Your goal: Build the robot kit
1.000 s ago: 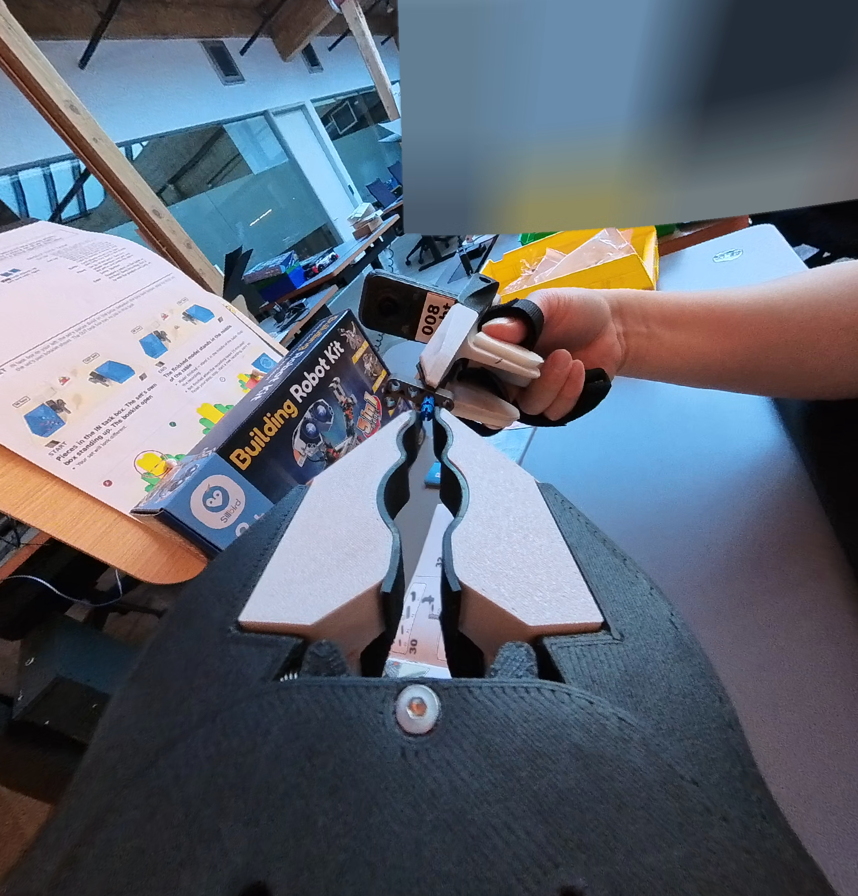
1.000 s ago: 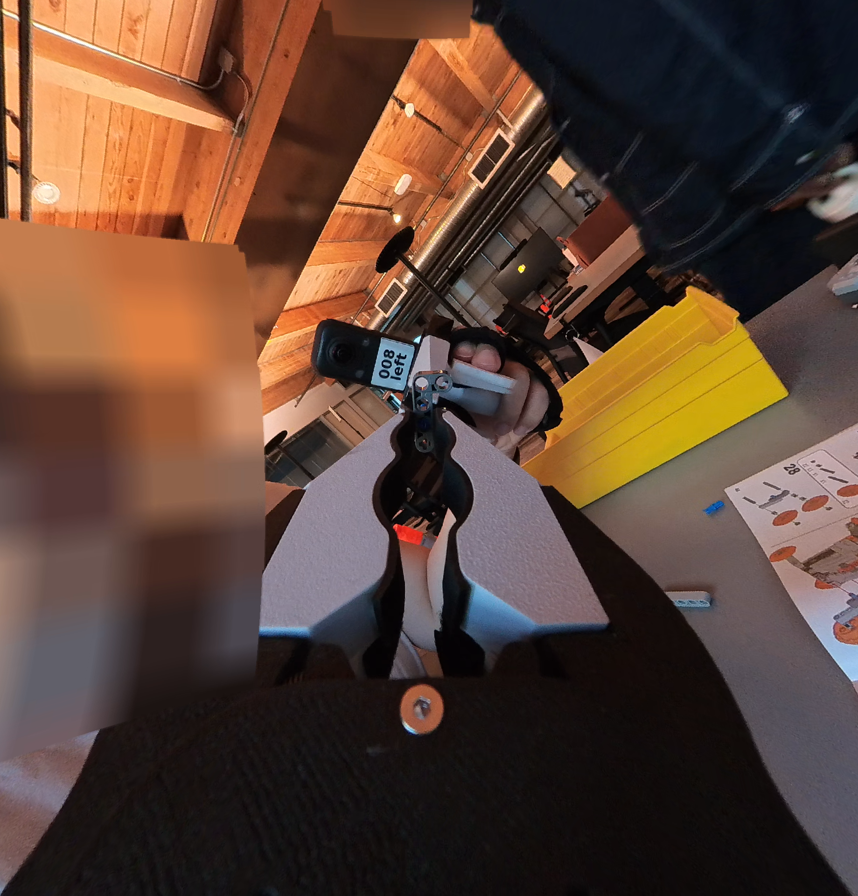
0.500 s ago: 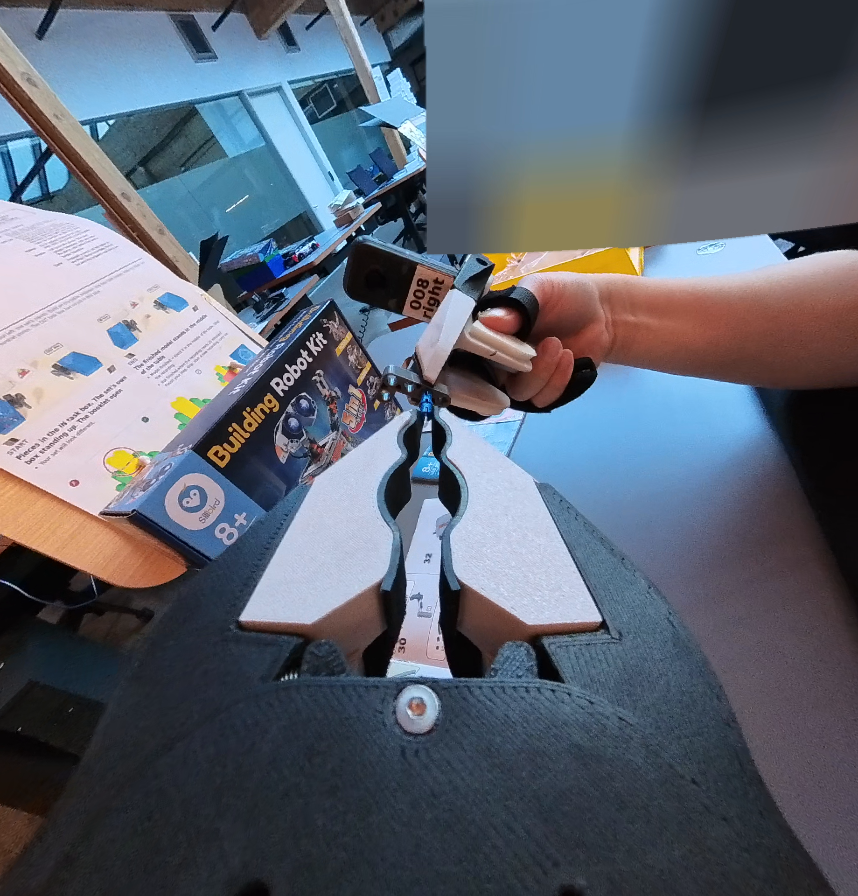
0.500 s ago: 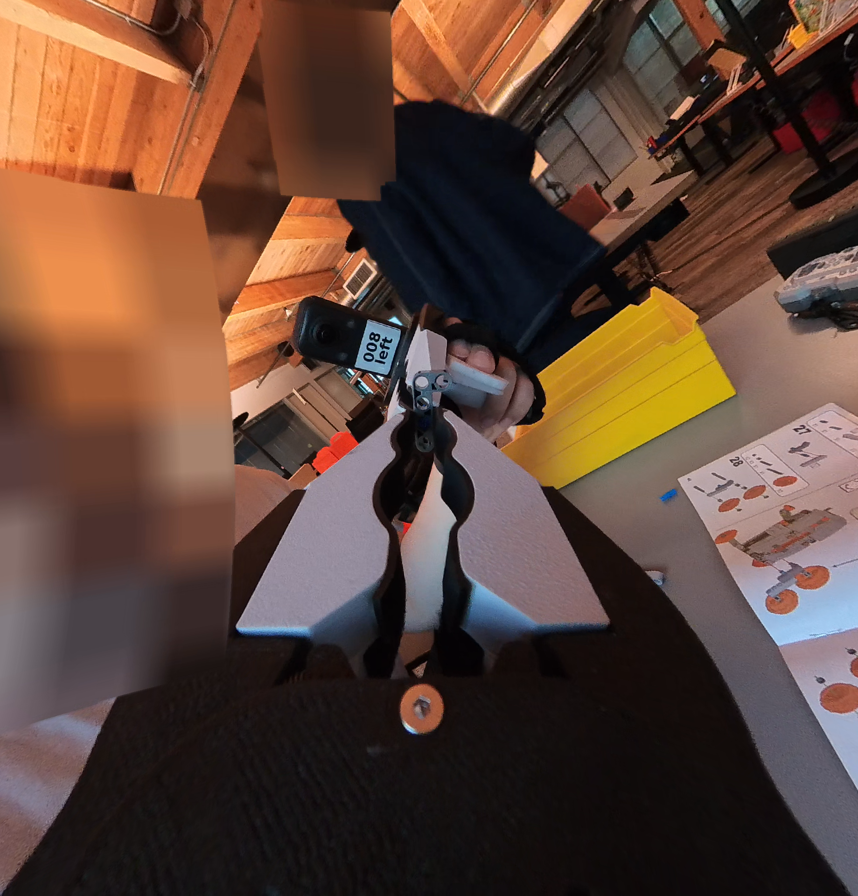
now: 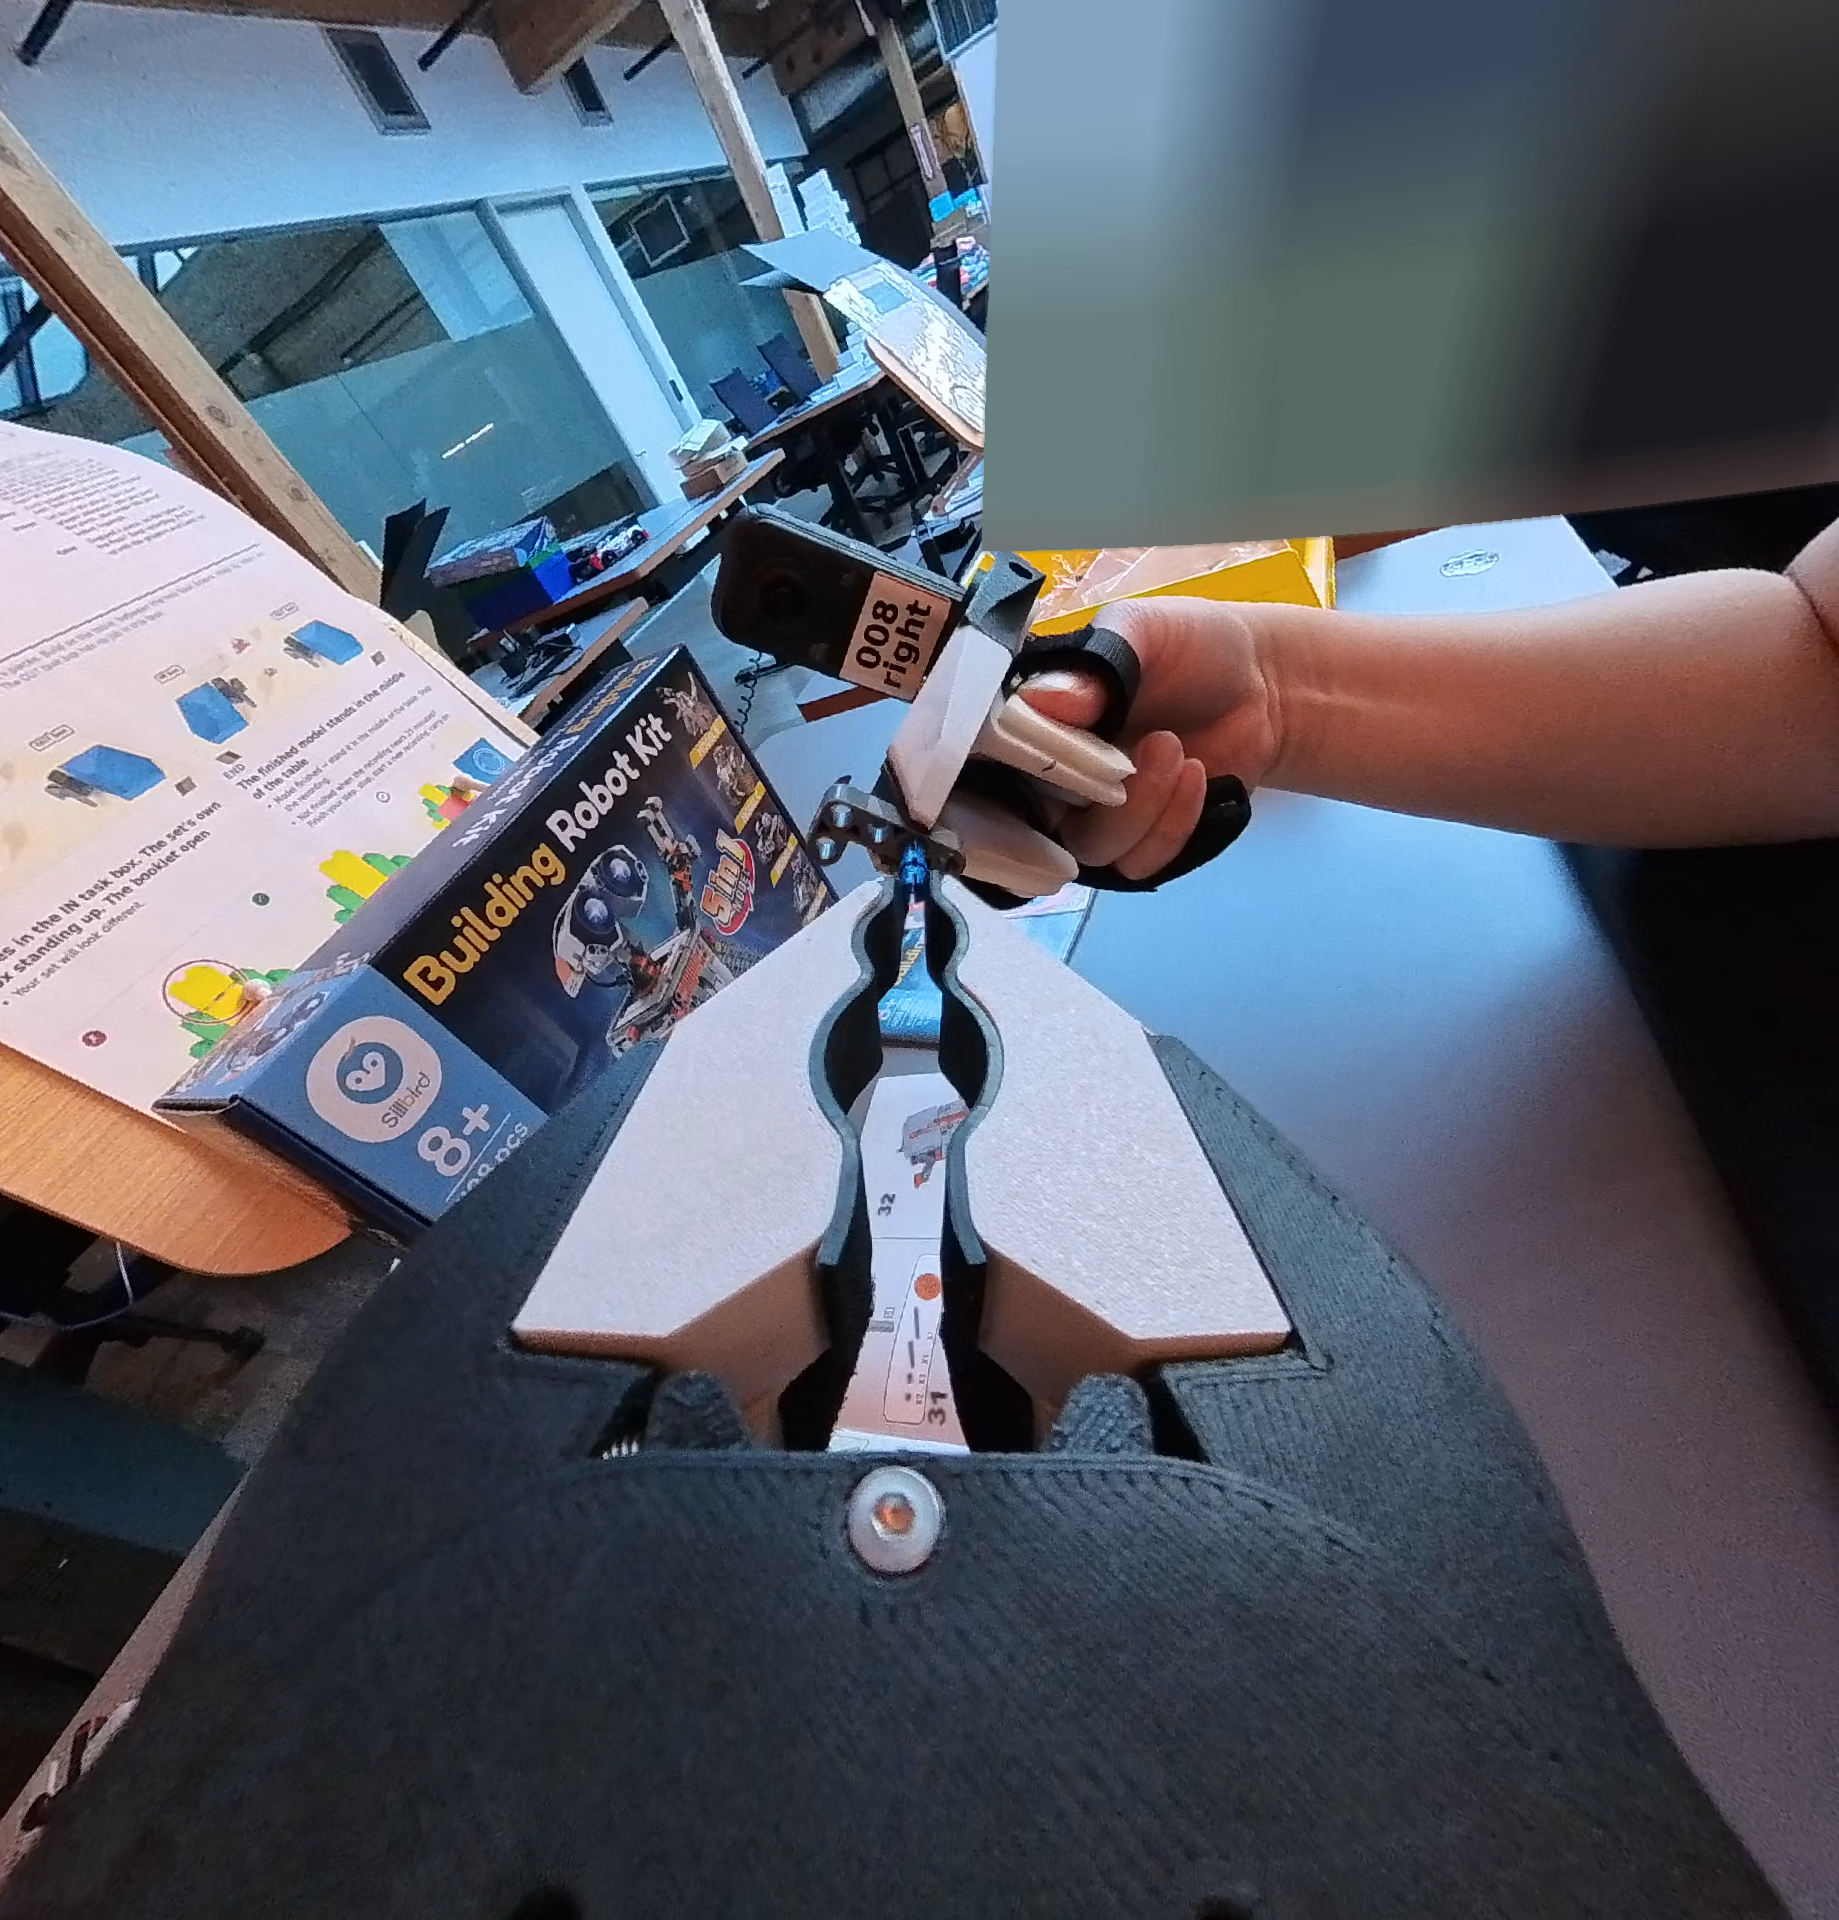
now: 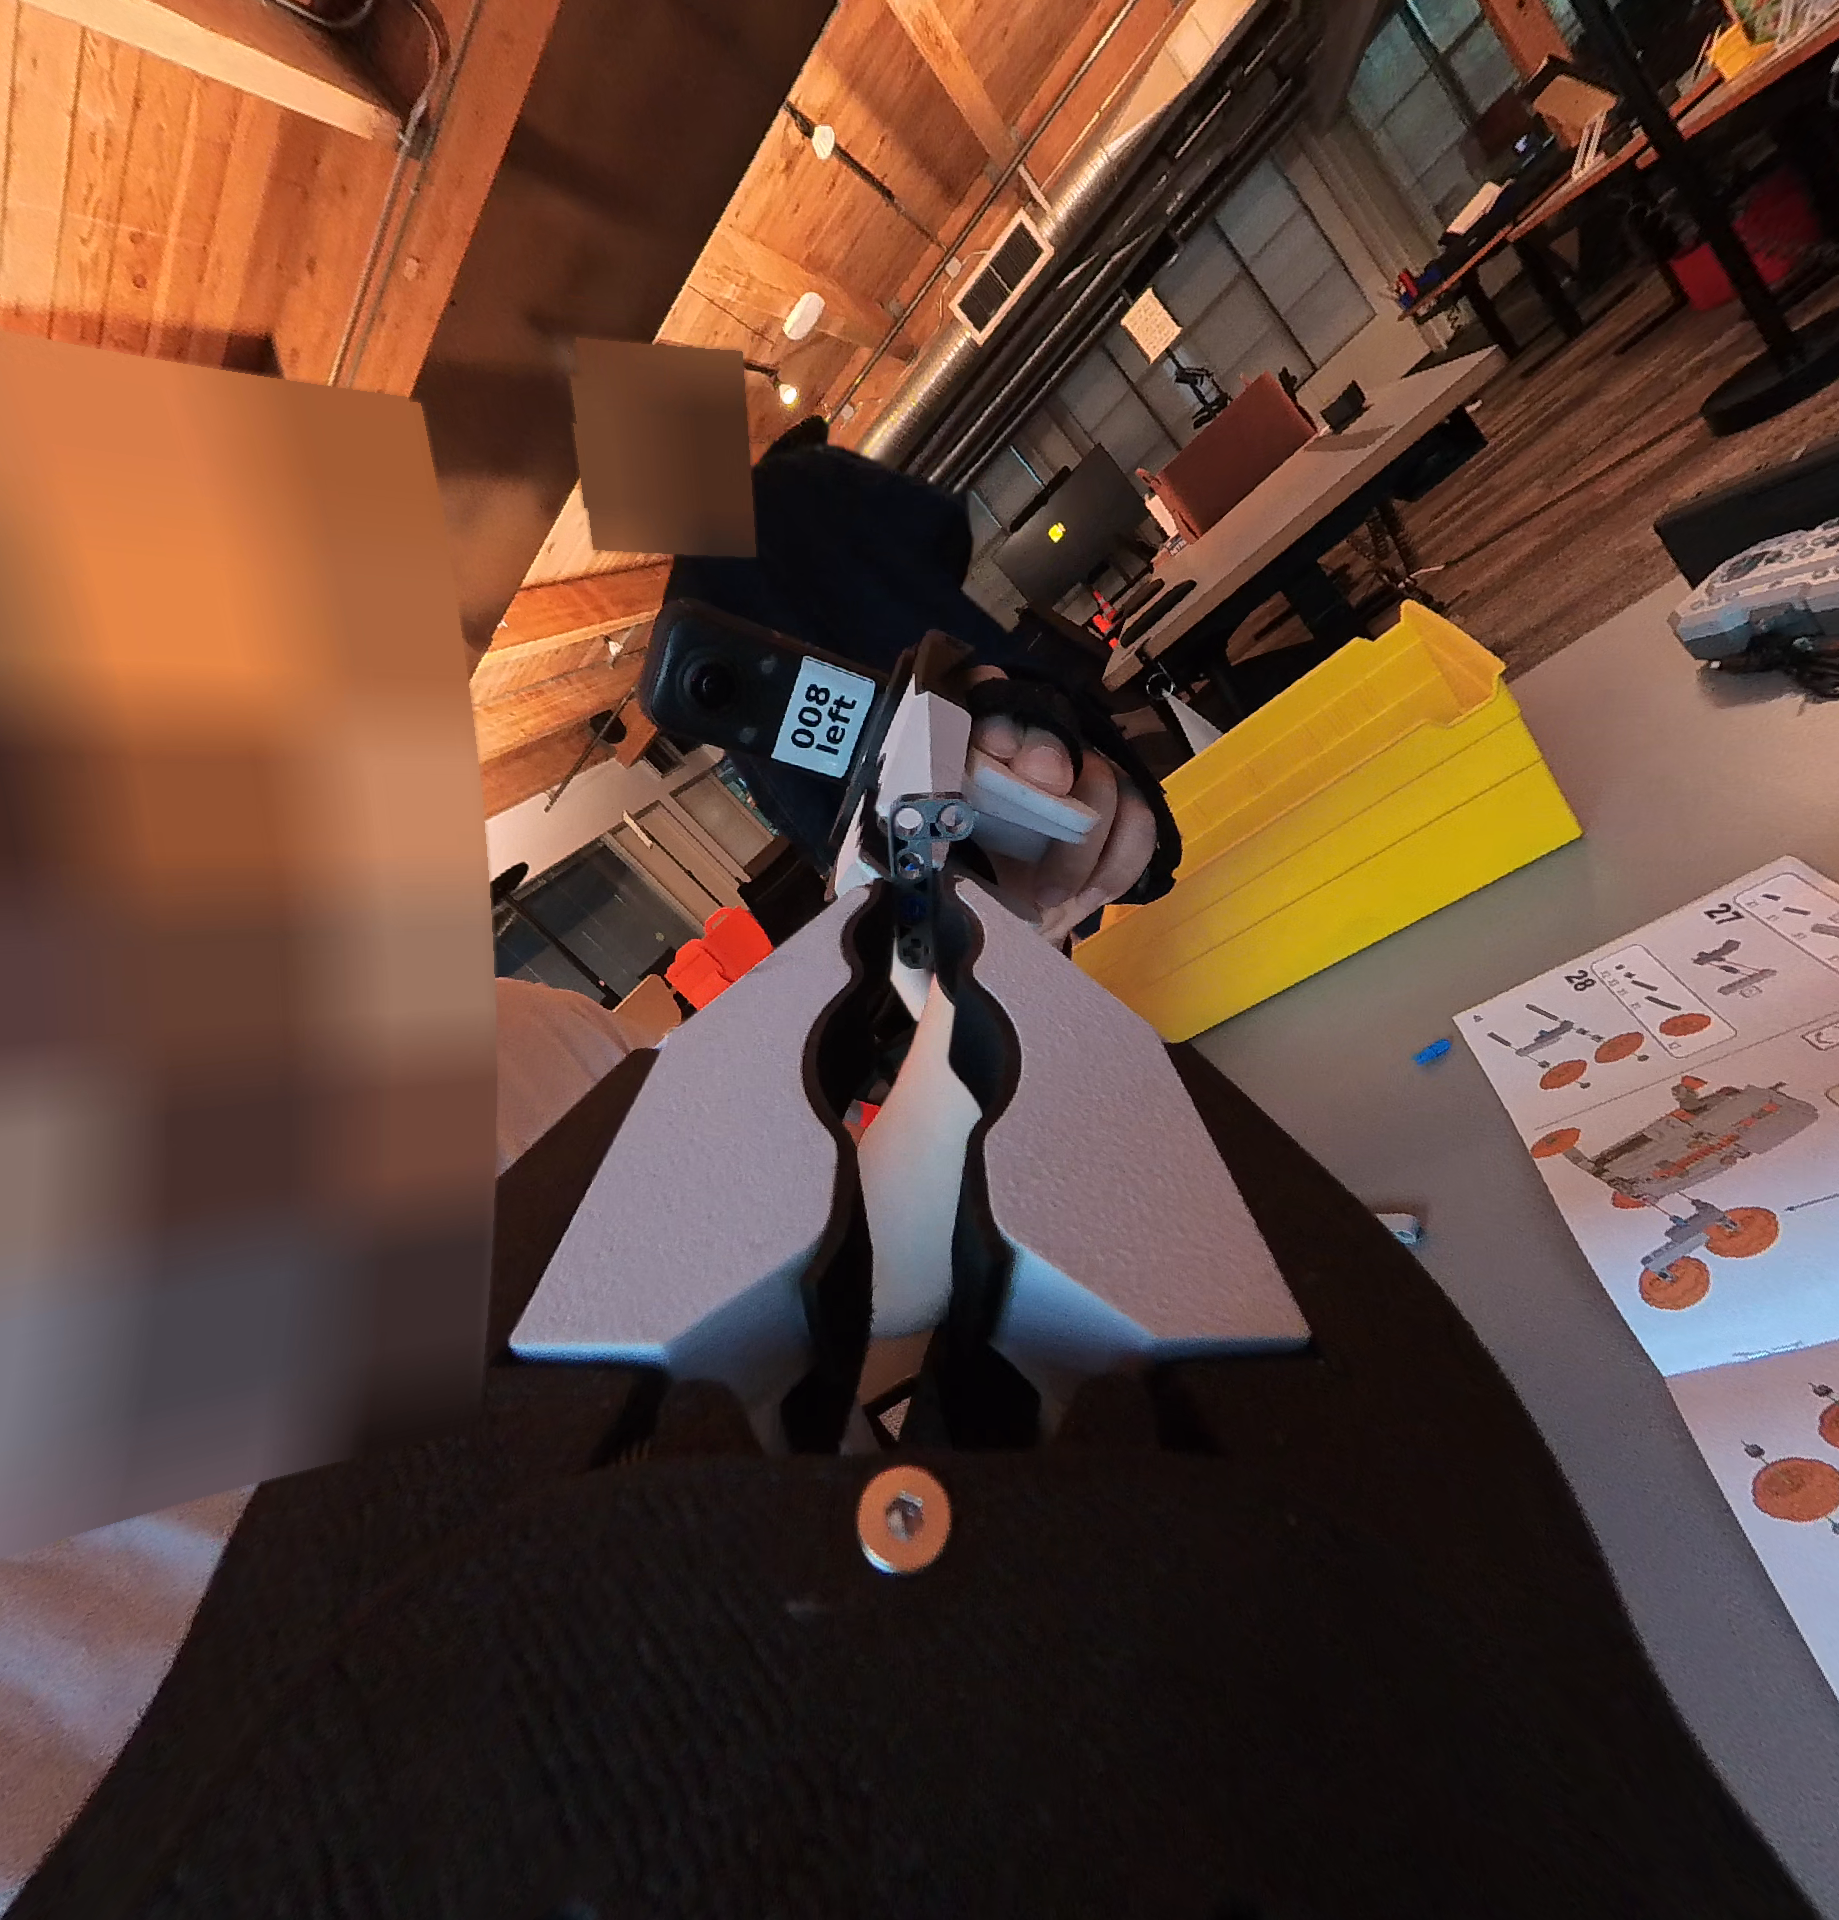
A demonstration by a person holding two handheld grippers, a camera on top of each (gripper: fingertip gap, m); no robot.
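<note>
My left gripper (image 5: 910,896) is shut on a small blue pin (image 5: 913,868) that sticks out past its tips. Right in front of it, my right gripper (image 5: 930,831), held by a hand (image 5: 1185,748), grips a grey L-shaped beam with holes (image 5: 861,826). The pin's end meets the beam. In the right wrist view my right gripper (image 6: 910,899) is shut on the grey beam (image 6: 930,826), which stands up out of its tips. The blue pin (image 6: 913,910) shows just below the beam's corner. The left gripper (image 6: 925,769) faces it, tip to tip, above the grey table (image 6: 1673,790).
A blue kit box (image 5: 541,935) and a printed sheet (image 5: 115,727) lie on a wooden board at the left. A yellow bin (image 6: 1341,821) stands on the table beyond the open instruction booklet (image 6: 1725,1091). A loose blue pin (image 6: 1429,1052), a small grey piece (image 6: 1403,1228) and a grey model (image 6: 1788,603) lie nearby. Both grippers' tips are close together, under 4 cm apart.
Both grippers stayed shut and tip to tip. They have drawn closer together and the right wrist view has swung down, showing more table and booklet.
</note>
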